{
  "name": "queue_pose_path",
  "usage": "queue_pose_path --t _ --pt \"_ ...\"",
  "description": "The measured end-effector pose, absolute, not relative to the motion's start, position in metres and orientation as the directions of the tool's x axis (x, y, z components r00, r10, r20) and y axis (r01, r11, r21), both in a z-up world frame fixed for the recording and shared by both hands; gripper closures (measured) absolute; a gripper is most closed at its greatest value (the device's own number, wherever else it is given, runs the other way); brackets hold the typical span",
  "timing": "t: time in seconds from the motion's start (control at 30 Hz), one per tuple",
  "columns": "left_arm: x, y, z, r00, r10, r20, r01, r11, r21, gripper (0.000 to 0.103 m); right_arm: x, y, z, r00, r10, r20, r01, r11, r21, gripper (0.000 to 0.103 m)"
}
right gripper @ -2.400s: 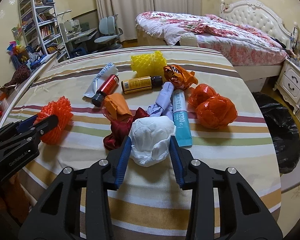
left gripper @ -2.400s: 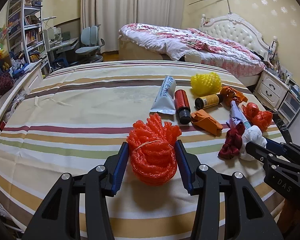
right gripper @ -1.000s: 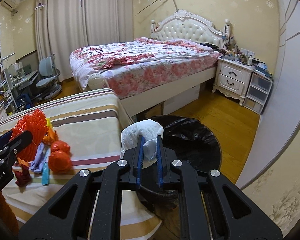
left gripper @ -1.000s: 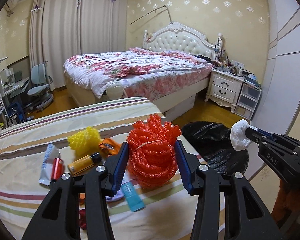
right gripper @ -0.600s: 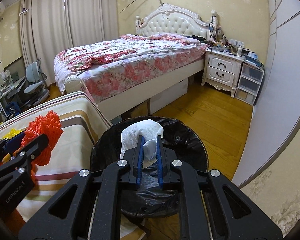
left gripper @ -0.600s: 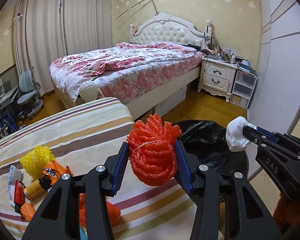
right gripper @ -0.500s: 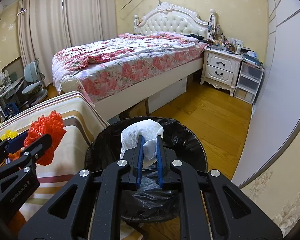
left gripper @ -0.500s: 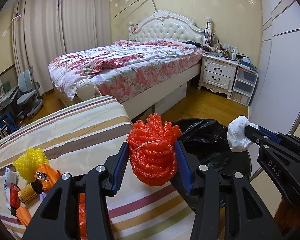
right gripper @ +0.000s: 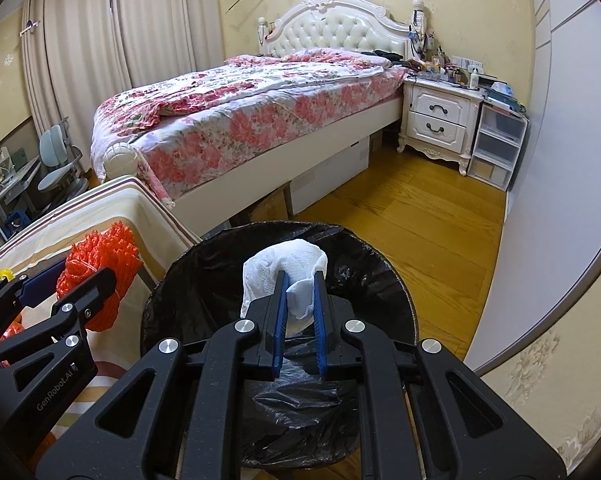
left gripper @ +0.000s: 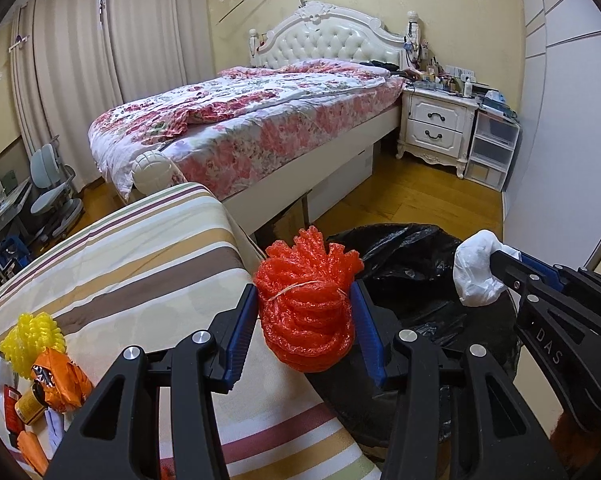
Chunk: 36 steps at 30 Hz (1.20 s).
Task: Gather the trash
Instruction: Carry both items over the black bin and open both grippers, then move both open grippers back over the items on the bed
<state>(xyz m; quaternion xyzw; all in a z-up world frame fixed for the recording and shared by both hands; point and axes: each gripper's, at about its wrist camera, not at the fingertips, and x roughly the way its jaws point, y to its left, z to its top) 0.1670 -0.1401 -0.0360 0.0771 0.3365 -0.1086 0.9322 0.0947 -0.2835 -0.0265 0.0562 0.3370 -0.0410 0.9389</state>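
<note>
Carrying trash to the bin (right gripper: 204,288)

Tilting both grippers downward: right gripper (right gripper: 299,292) pinching a crumpled tissue (right gripper: 284,268) over the bin's mouth; left gripper (left gripper: 306,312) clamping a red net bundle (left gripper: 306,304), frilled end up, near the bin's left rim.

I am in a home bedroom. Far across the wooden floor (right gripper: 412,216) stands a bed (left gripper: 260,120) with a white tufted headboard (left gripper: 332,42) and a floral quilt. A white nightstand (right gripper: 440,124) sits to its right, long curtains (left gripper: 100,64) hang on the left, and a desk chair (left gripper: 54,196) stands at far left.
</note>
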Motion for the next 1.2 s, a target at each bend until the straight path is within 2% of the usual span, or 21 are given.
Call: queue_pose_path --t 0.1,0.13,0.2,0.33,0.5,0.87,1.2 --pt "0.17 -0.142 -0.035 0.751 -0.143 -0.644 0.245 0.967 0.071 0.052 0.098 -0.284 -0.027 0.768 -0.042 -0.639 0.125 0.988 0.085 0.088" --pt "0.171 -0.142 -0.035 0.751 -0.14 -0.646 0.241 0.968 0.07 0.043 0.098 -0.286 -0.027 0.768 -0.041 -0.64 0.126 0.988 0.089 0.087" --pt "0.172 -0.139 -0.034 0.754 -0.133 -0.643 0.225 0.972 0.062 0.03 0.098 -0.287 -0.027 0.768 -0.051 -0.638 0.136 0.987 0.085 0.074" --pt "0.17 -0.134 -0.031 0.76 -0.126 -0.638 0.21 0.976 0.059 0.027 0.094 -0.292 -0.025 0.773 -0.069 -0.631 0.157 0.984 0.084 0.072" --pt "0.168 -0.127 -0.028 0.761 -0.122 -0.637 0.196 0.98 0.047 0.025 0.087 -0.294 -0.021 0.778 -0.083 -0.623 0.175 0.981 0.088 0.062" --pt "0.142 -0.103 -0.019 0.774 -0.092 -0.626 0.161 0.985 0.055 0.025 0.065 -0.285 -0.017 0.771 -0.084 -0.631 0.176 0.981 0.084 0.049" --pt "0.102 -0.067 -0.008 0.786 -0.053 -0.616 0.116 0.991 0.063 0.025 0.026 -0.254 -0.015 0.768 -0.027 -0.639 0.112 0.989 0.094 0.048"
